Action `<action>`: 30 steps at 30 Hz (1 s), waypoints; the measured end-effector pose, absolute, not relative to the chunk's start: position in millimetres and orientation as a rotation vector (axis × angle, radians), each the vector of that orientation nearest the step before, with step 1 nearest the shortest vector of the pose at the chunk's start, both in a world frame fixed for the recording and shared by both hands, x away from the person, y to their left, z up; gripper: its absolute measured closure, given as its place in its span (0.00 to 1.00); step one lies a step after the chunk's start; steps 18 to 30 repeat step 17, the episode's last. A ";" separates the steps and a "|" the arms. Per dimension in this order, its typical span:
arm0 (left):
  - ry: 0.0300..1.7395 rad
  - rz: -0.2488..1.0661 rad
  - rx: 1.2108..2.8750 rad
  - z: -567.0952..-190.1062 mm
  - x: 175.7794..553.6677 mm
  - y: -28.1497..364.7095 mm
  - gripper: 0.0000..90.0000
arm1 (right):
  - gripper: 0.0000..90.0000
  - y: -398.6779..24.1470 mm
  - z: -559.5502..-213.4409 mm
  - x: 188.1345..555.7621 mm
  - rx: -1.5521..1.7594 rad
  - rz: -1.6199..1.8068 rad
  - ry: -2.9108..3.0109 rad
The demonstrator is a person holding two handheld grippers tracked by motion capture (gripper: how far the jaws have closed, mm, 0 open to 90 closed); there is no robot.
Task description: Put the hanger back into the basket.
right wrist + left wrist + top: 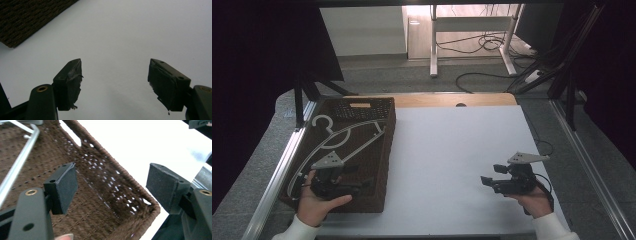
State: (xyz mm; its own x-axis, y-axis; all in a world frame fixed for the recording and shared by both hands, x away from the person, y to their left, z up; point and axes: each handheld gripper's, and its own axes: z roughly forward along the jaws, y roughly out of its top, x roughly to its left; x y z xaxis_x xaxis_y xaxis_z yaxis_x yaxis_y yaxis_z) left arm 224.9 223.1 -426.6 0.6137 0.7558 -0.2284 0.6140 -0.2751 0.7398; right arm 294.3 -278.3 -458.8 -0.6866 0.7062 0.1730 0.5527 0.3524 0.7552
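We hold the left gripper (343, 184), jaws spread and empty, over the near end of the woven basket (384, 165) at the table's left edge, where the metal hanger (343, 137) lies. The right gripper (490, 183) waits released. Lifting carelessly, the hook could snag the weave.

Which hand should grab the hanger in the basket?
Probably the left. The left gripper is open inside the brown basket, close to the hanger. The right gripper is open too, but over the white table, well apart from the basket.
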 end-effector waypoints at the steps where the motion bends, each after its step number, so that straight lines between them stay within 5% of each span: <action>1: 1.082 0.211 1.987 -427.0 224.8 221.9 0.27 | 0.31 -277.9 -459.0 294.2 1.141 1.244 2.427; 30: 1.076 0.220 1.998 -432.5 223.8 217.2 0.26 | 0.29 -278.2 -460.3 293.1 1.113 1.237 2.421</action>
